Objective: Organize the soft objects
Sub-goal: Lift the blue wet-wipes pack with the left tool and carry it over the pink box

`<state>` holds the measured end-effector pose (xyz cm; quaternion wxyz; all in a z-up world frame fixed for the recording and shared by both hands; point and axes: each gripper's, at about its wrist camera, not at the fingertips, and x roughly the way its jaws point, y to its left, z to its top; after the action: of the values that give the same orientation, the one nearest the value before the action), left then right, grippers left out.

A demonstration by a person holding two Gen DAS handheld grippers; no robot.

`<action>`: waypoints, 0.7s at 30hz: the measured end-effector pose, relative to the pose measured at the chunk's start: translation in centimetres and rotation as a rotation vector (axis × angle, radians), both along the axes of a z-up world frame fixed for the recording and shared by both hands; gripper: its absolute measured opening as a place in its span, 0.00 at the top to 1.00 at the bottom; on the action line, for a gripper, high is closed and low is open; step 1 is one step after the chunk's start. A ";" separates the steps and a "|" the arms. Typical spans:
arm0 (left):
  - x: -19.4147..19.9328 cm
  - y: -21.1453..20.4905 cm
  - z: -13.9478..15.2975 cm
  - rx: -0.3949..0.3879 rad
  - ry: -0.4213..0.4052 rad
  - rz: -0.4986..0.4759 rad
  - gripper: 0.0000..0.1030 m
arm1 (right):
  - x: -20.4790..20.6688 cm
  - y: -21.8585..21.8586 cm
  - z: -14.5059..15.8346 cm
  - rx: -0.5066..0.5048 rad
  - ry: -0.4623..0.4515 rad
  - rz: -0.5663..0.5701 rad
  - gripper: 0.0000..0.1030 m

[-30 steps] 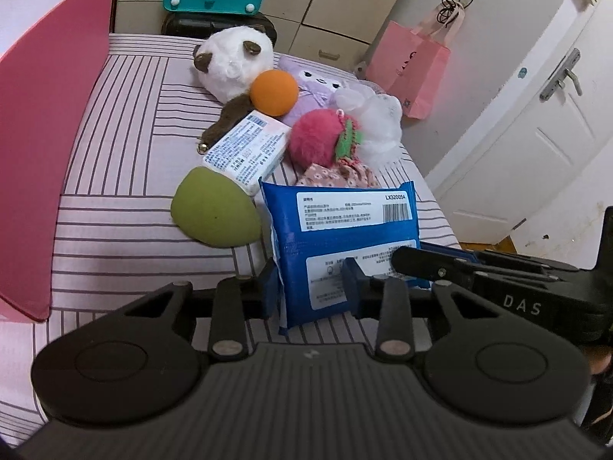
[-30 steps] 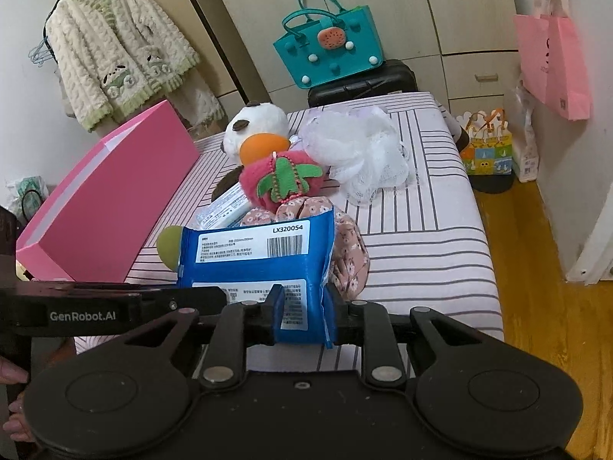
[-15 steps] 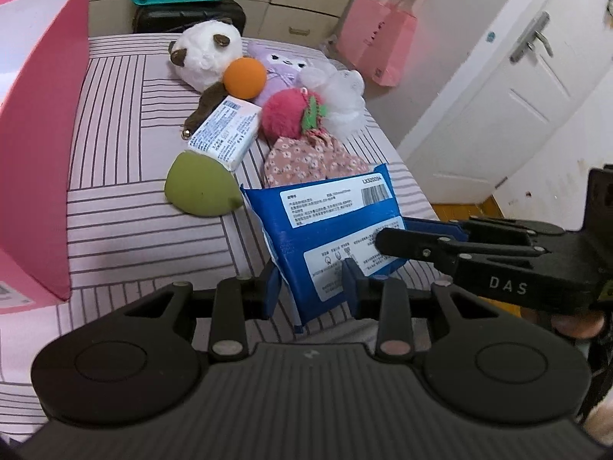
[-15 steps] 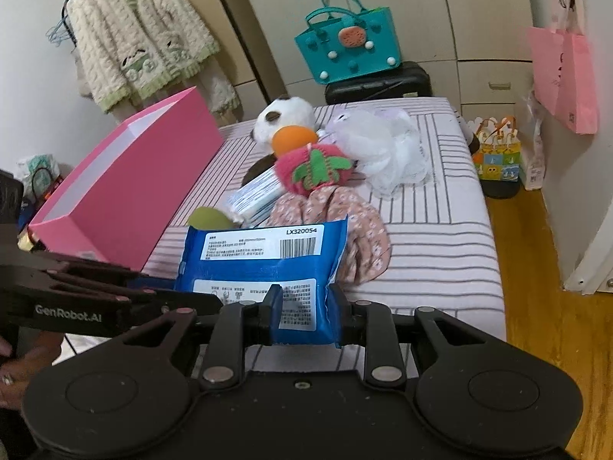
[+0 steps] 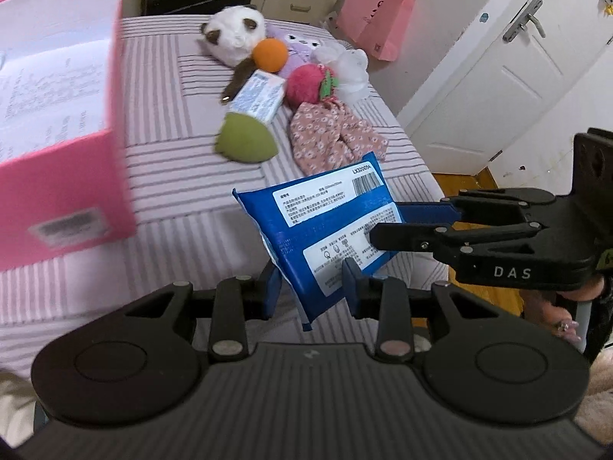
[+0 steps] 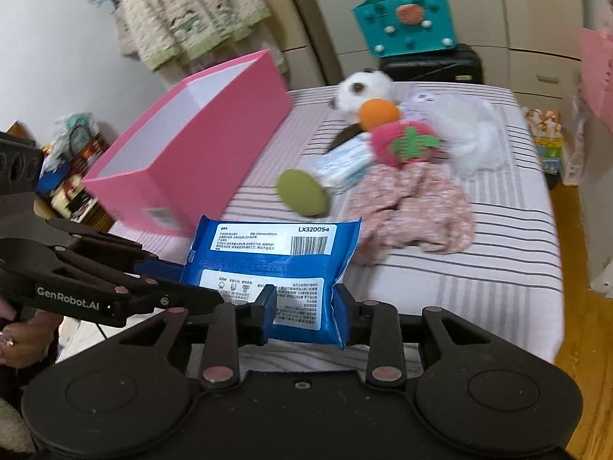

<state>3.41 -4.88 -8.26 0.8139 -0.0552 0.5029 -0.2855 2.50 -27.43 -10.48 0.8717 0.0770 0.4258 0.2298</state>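
Note:
A blue wipes pack hangs in the air above the striped bed, tilted, with both grippers on it. My left gripper is shut on its lower corner. My right gripper has the pack's bottom edge between its pads, which still touch it while the jaws are opening. In the left wrist view the right gripper reaches in from the right, one finger in front of the pack and one behind. The open pink box stands just left of the pack.
Farther up the bed lie a green cushion, a floral cloth, a white tissue pack, a strawberry plush, an orange ball and a panda plush. A white door is on the right.
Both grippers have lifted the blue pack off the bed and carried it back and left, nearer the pink box. The pack has tilted. The right pads stand slightly wider.

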 end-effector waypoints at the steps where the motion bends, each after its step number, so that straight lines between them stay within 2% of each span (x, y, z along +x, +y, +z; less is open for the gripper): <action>1: -0.4 0.6 0.2 0.001 0.008 0.003 0.68 | -0.2 0.5 0.1 -0.001 0.002 0.012 0.61; 5: -1.7 2.7 1.3 0.029 0.019 0.021 0.68 | -0.5 2.8 0.9 -0.010 0.022 0.075 0.61; 9: -3.1 4.6 2.9 0.073 -0.010 0.045 0.68 | -0.7 5.6 1.8 -0.032 0.036 0.147 0.61; 14: -3.8 7.1 5.8 0.117 -0.084 0.064 0.68 | -0.9 8.7 4.1 -0.048 -0.012 0.221 0.60; 21: -1.3 10.0 8.5 0.126 -0.166 0.135 0.68 | 1.5 12.6 8.3 -0.092 -0.105 0.309 0.59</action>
<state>2.11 5.08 0.29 0.8721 -0.0139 0.4457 -0.2016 4.03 -14.78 -2.19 0.8497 -0.0415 0.3966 0.3450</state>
